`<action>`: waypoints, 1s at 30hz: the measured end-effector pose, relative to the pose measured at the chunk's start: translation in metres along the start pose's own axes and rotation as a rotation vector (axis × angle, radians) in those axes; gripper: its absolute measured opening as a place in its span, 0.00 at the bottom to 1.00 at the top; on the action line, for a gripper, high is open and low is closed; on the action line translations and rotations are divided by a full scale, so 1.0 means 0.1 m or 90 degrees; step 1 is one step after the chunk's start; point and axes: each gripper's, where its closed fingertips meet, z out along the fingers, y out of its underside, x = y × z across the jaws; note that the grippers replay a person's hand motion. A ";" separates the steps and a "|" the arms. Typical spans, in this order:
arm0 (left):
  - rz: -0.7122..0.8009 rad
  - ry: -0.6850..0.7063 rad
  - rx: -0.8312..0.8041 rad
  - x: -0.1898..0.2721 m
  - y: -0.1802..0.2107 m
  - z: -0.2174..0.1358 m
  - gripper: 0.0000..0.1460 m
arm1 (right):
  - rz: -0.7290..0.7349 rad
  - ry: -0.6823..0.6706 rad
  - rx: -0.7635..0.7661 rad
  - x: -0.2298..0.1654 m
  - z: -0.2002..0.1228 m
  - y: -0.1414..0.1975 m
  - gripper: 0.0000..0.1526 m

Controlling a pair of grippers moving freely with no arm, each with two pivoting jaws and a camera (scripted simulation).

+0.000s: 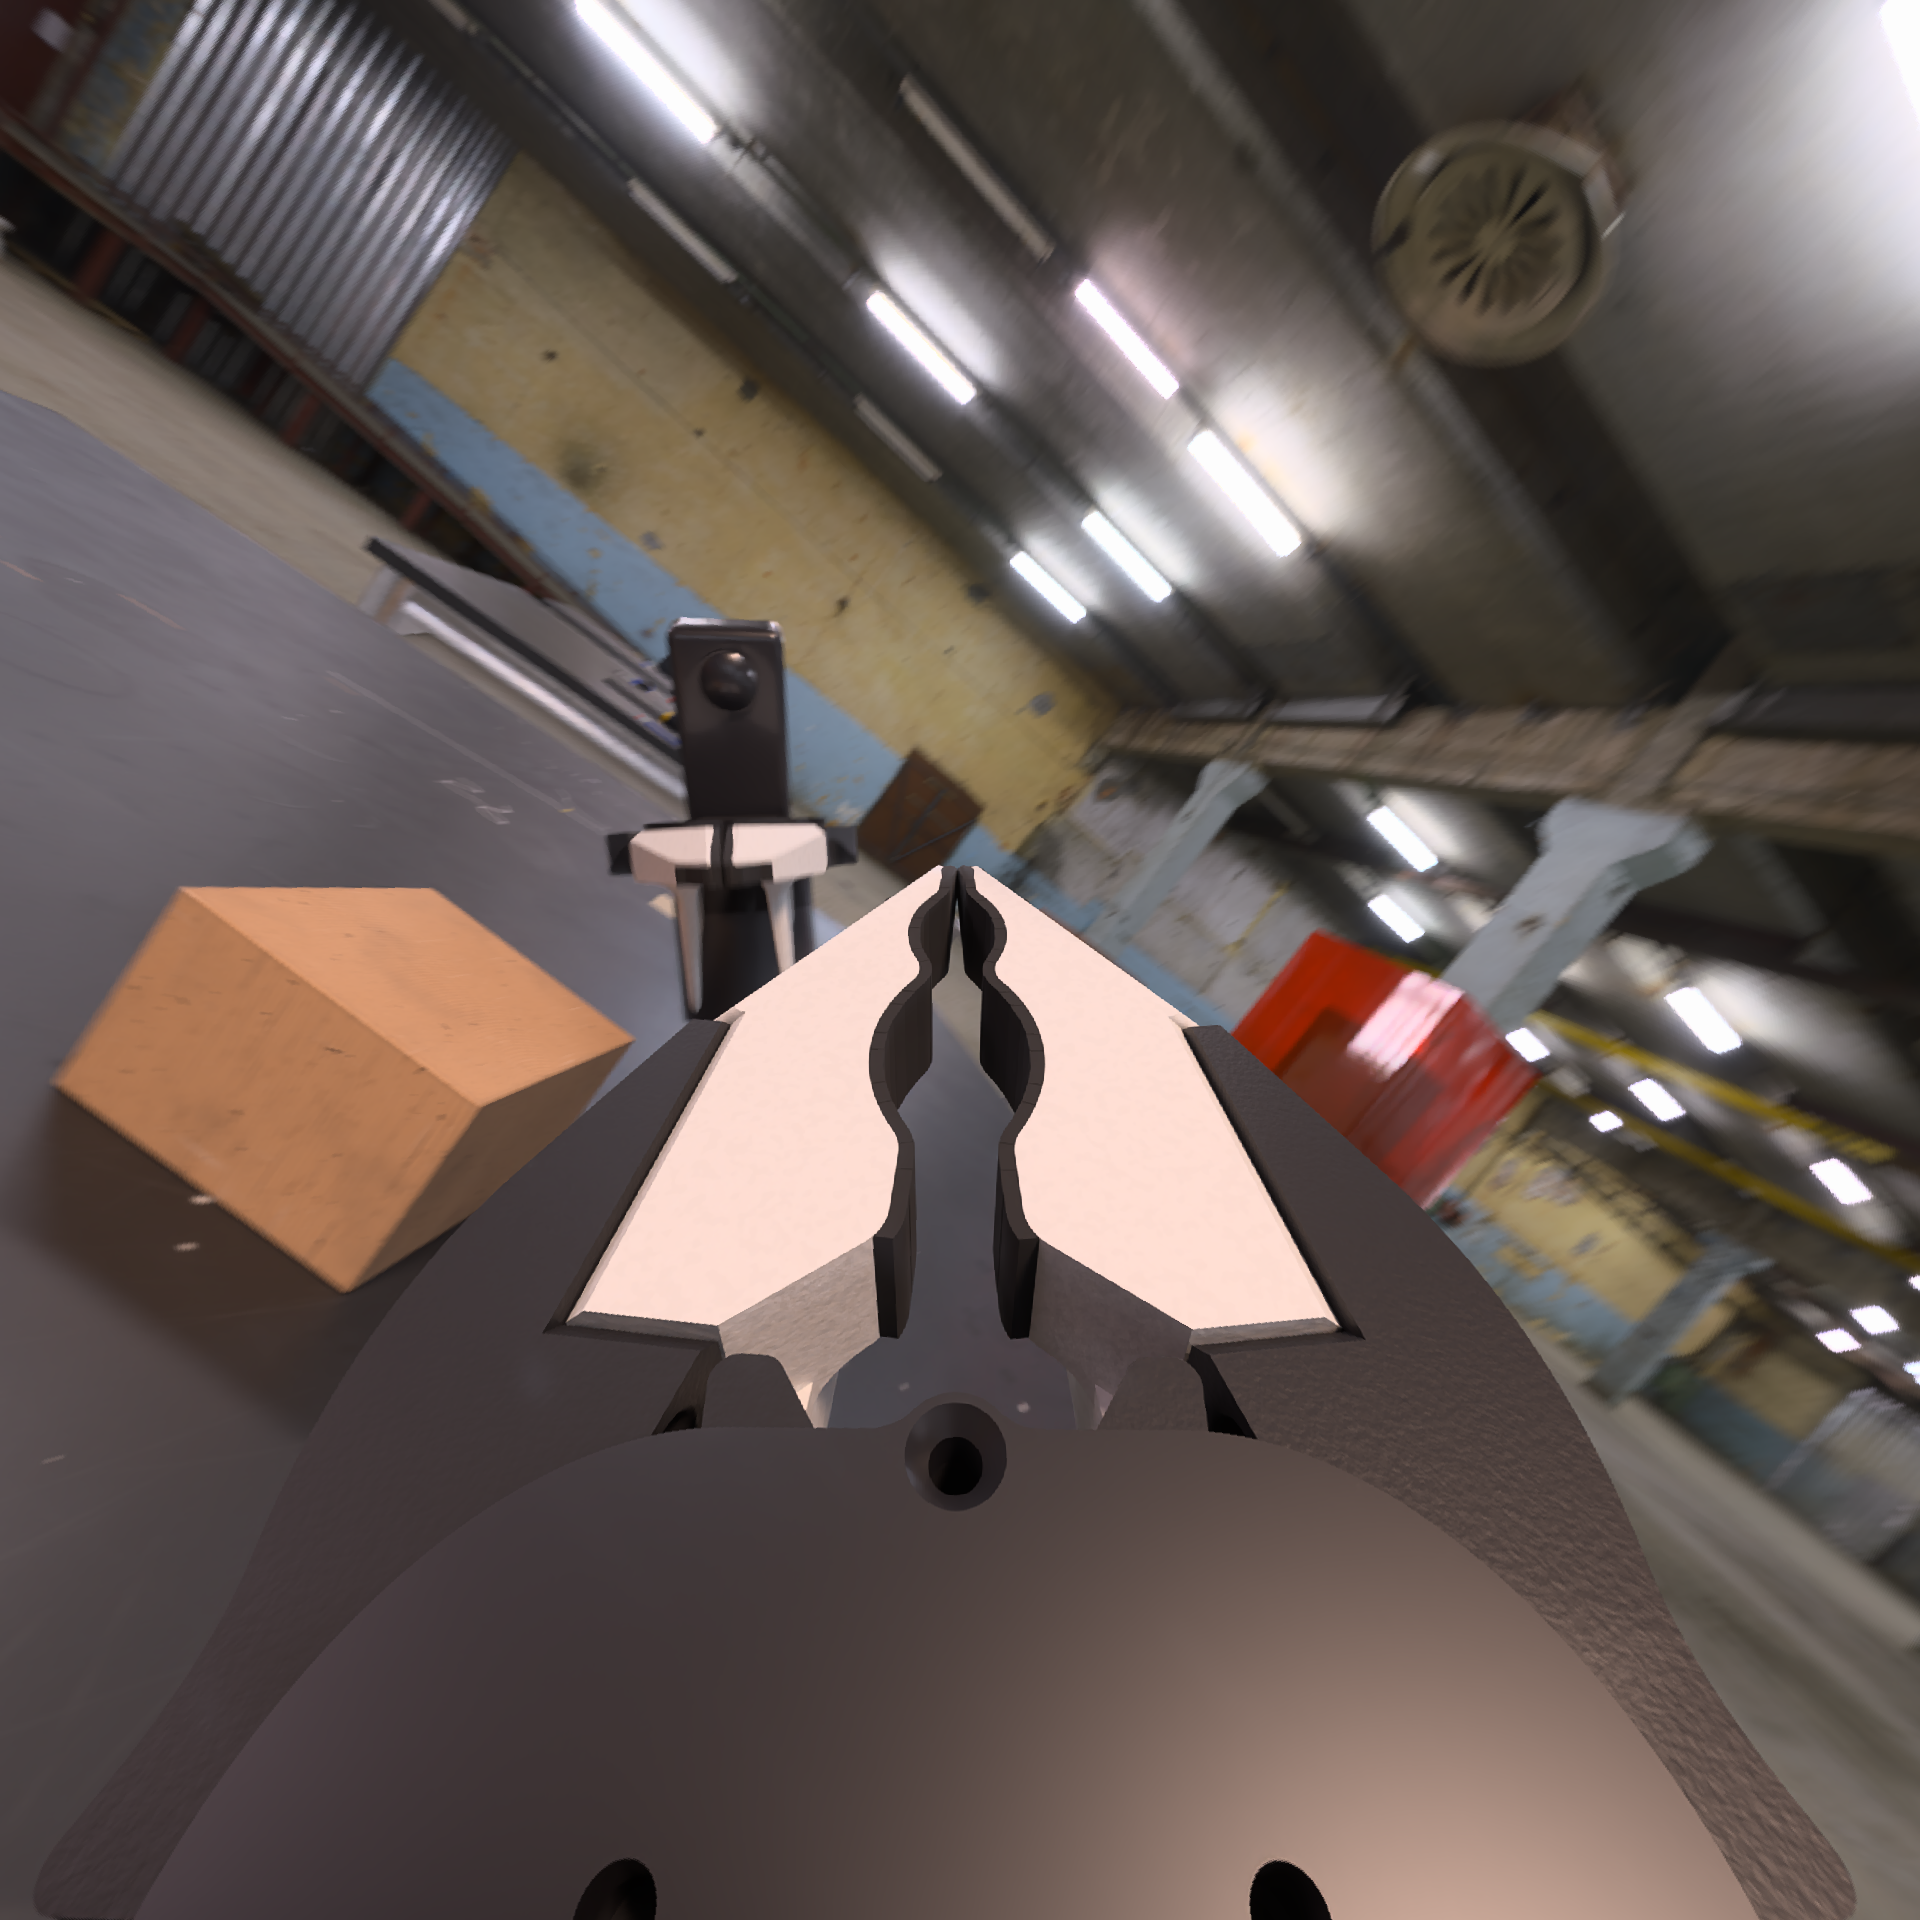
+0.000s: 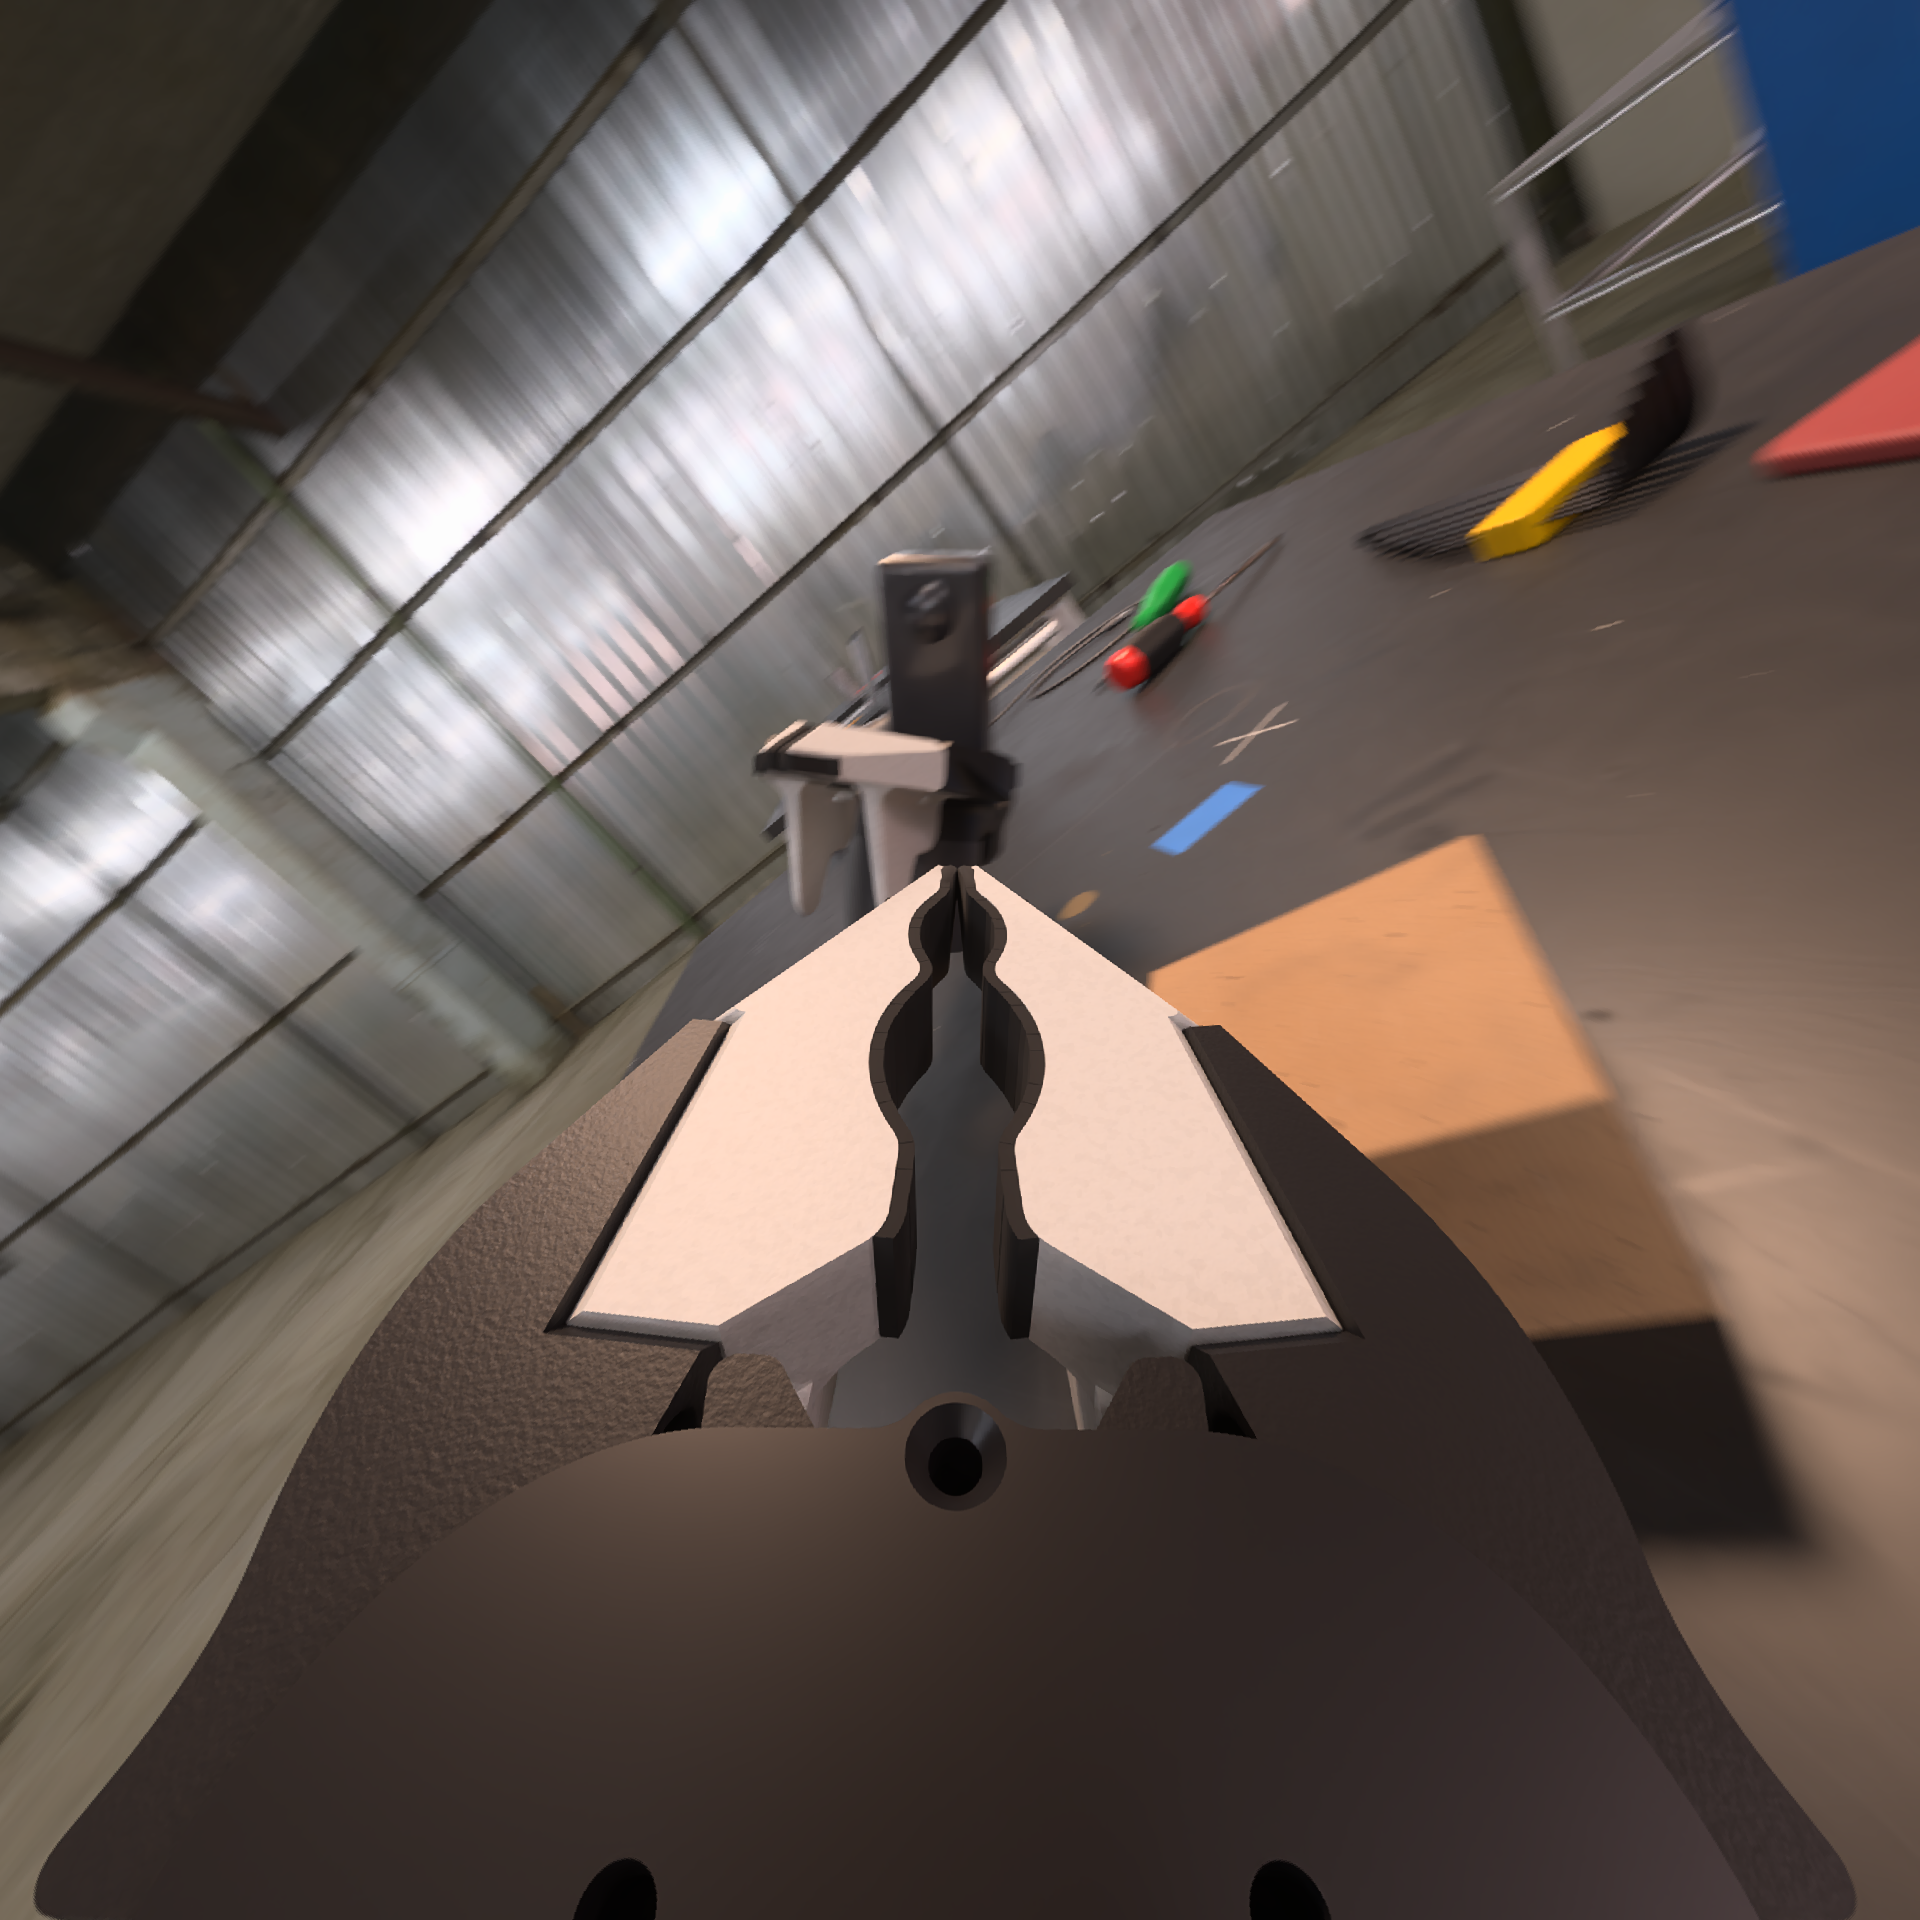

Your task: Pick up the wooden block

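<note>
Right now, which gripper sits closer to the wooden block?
The right gripper: the wooden block looms large just beside it, while from the left gripper it looks smaller, farther off.

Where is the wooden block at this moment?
The wooden block rests on the dark table, left of the shut left tool in its view and right of the right tool.
</note>
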 end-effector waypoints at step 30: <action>0.208 -0.558 -0.121 -0.93 -0.41 -1.26 0.19 | -0.334 0.343 -0.468 0.93 -0.10 0.68 0.86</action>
